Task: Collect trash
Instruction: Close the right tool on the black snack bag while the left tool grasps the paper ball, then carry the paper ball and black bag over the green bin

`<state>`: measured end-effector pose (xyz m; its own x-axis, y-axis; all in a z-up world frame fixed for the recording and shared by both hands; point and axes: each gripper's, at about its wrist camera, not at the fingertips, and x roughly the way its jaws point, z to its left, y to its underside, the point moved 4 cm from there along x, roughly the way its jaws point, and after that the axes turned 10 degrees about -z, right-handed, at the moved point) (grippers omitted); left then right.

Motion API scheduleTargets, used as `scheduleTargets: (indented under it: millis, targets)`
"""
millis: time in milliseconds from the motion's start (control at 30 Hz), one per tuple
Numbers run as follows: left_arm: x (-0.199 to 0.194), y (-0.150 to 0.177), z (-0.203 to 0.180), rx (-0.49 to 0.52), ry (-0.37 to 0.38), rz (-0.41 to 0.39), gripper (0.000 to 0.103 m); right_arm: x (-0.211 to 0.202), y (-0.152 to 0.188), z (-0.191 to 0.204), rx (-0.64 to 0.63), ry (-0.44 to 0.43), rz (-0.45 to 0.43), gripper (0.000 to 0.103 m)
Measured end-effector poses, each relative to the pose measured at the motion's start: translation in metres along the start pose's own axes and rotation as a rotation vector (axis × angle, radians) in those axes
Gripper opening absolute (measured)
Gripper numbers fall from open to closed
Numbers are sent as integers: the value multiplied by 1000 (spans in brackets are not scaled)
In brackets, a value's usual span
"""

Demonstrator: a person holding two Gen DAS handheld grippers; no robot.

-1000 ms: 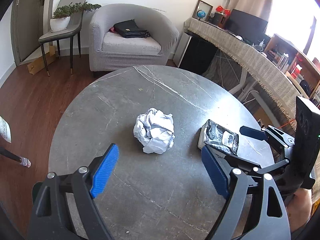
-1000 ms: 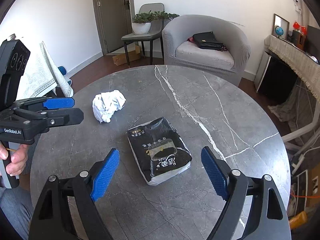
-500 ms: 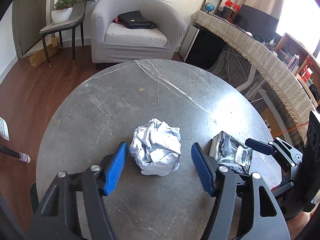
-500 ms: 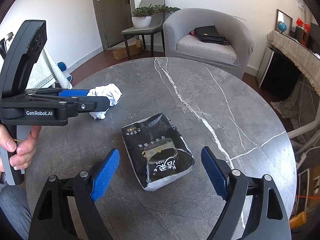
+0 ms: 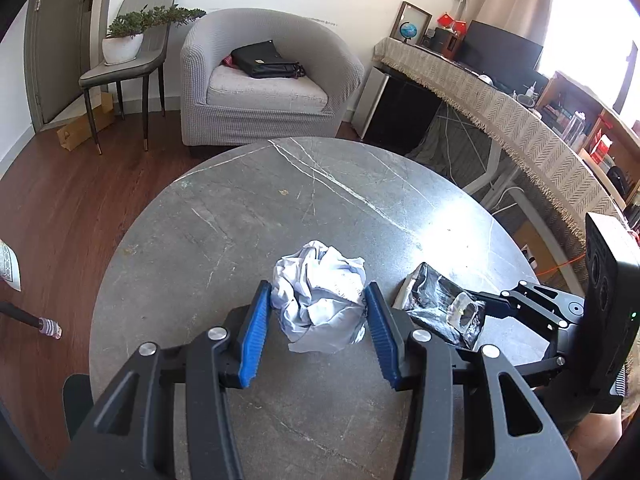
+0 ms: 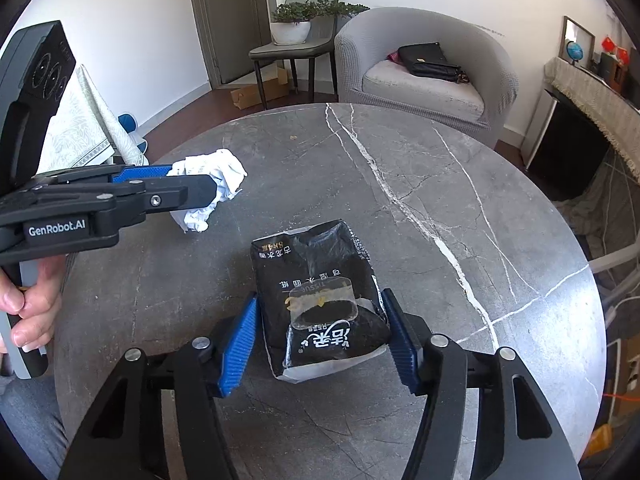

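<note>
Left gripper [image 5: 318,302]: low over the table, blue pads [image 5: 253,338] pressed on both sides of the crumpled paper ball, so clamped on it, paper bulging out past the tips.
Crumpled paper ball [image 5: 322,300]: white, wrinkly, sitting toward the near-left part of the tabletop; from the right wrist view [image 6: 208,184] half hidden behind the left gripper's finger.
Right gripper [image 6: 320,320]: down around the near end of the tissue pack, pads [image 6: 400,342] right up against its sides; looks closed on it, touching both edges.
Tissue pack [image 6: 320,296]: black soft pack with a clear opening on top, lying flat around the middle of the table, a bit toward the near edge; in the left wrist view [image 5: 440,304] just beside the paper ball on its right, not touching.
Table [image 6: 460,184]: round, grey marble look with white veins, both bits of trash on it, resting on the surface.
Hand [image 6: 28,304]: only fingers visible, wrapped round the left gripper's handle at the left edge of the right view.
Background: grey armchair [image 5: 260,84] with a black bag [image 5: 264,60] on the seat past the far edge, potted plant [image 5: 128,36] on a chair next to it.
</note>
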<state>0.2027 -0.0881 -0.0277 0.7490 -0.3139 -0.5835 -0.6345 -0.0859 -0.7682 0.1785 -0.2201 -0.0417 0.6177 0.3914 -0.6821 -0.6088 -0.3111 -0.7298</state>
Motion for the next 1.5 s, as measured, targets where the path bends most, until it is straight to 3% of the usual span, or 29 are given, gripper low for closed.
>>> scheduleTargets:
  millis: [333,733,900,1133,1500]
  targets:
    - [-51,25,8,-16,1,-38,50,-16,10,26,17,20,4,52]
    - [-97,61,37,-35,2,-65,50,-45,5,68,100,45,-86,52]
    - [-118,63,58,-59,-40,-97,50,-47,5,92,92,24,-108,52]
    - [-139,67,86,-18,-114,-124,50,-38,-1,128,66,-35,-113,52]
    - [-143,94,160,-46,-226,-42,51,-24,-19,181,3,-121,-120,52]
